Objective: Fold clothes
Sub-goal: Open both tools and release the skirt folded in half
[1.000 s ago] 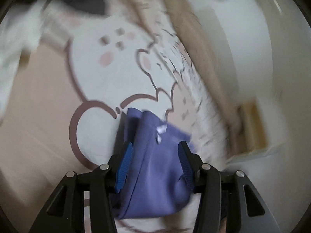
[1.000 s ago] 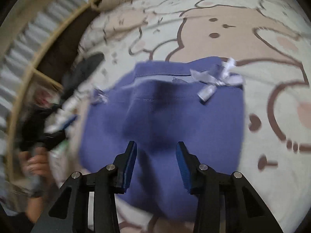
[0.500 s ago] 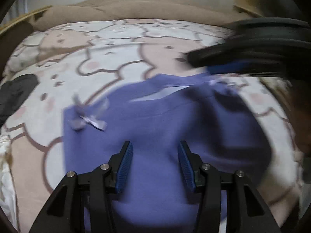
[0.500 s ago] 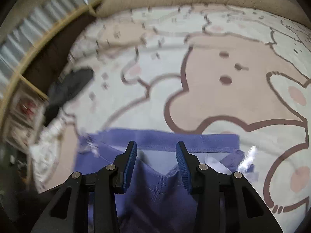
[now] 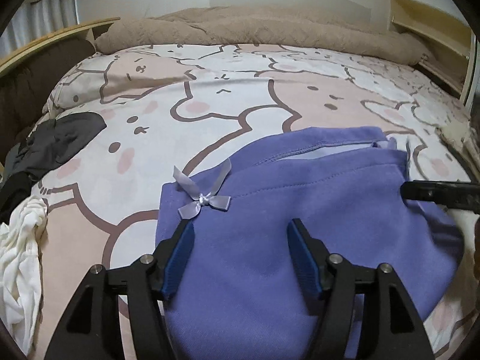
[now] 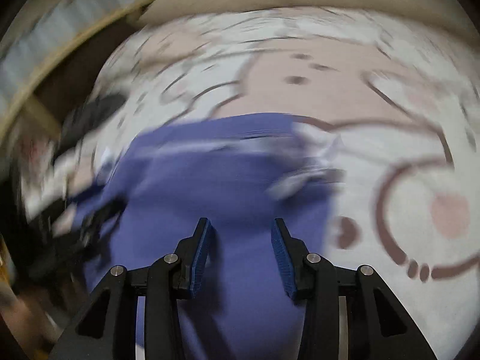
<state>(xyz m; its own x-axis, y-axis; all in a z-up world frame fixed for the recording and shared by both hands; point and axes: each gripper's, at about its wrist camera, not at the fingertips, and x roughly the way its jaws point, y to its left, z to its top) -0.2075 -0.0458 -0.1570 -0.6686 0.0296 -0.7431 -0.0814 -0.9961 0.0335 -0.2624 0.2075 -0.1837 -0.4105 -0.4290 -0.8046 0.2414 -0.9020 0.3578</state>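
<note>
Left gripper (image 5: 240, 237): jaws opening wide, hovering over purple garment (image 5: 270, 210), pinching nothing. Right gripper (image 6: 241, 237): jaws standing partly apart, gripping nothing. Garment is lying flat on the cartoon-print bedsheet (image 5: 180, 96); probably light, soft, limp knit, best pinched at hem or corners near the ribbon bow (image 5: 204, 198).

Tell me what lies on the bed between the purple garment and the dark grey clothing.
Only bare cartoon-print bedsheet separates the purple bow-trimmed garment from the dark grey clothing; the left wrist view shows it.
</note>
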